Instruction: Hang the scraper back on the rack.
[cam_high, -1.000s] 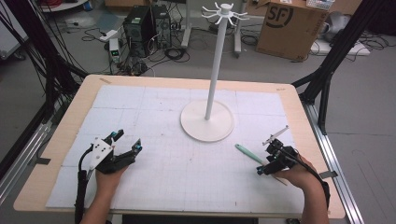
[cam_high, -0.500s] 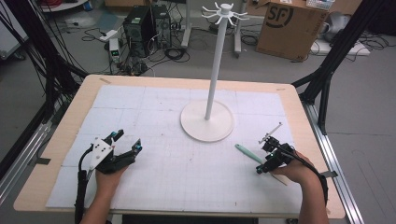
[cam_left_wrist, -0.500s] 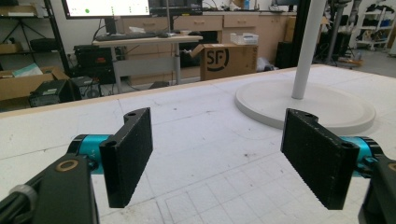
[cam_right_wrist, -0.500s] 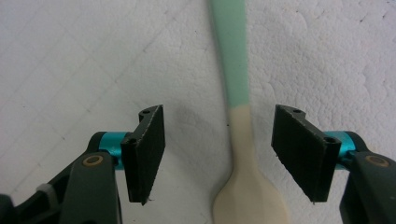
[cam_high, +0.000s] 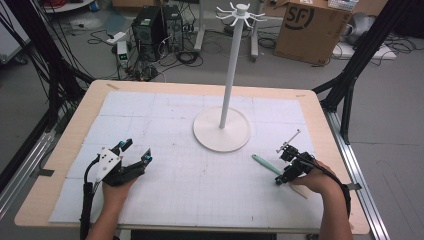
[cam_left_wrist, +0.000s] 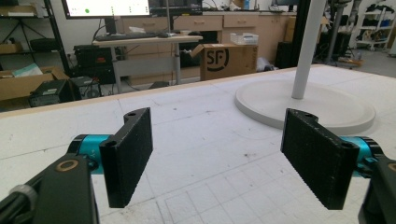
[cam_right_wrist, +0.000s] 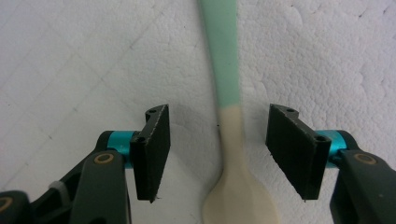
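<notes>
Setting: lab/robotics test bay. Landmark: wooden table (cam_high: 330, 135) w/ white gridded mat (cam_high: 165, 125). Behind table: PC towers (cam_high: 156, 25), power strip (cam_high: 121, 50), loose cables on grey floor, cardboard box (cam_high: 312, 27). Black frame struts (cam_high: 357, 65) at both sides. Beyond far edge: desks w/ monitor (cam_left_wrist: 107, 7), keyboard, shelving.

Evenly lit indoor scene, soft shadows, no strong glare.
The white mat (cam_high: 170, 125) looks bright. Up close, the green-handled spatula (cam_right_wrist: 229, 93) is slightly blurred; far background stays reasonably sharp.
</notes>
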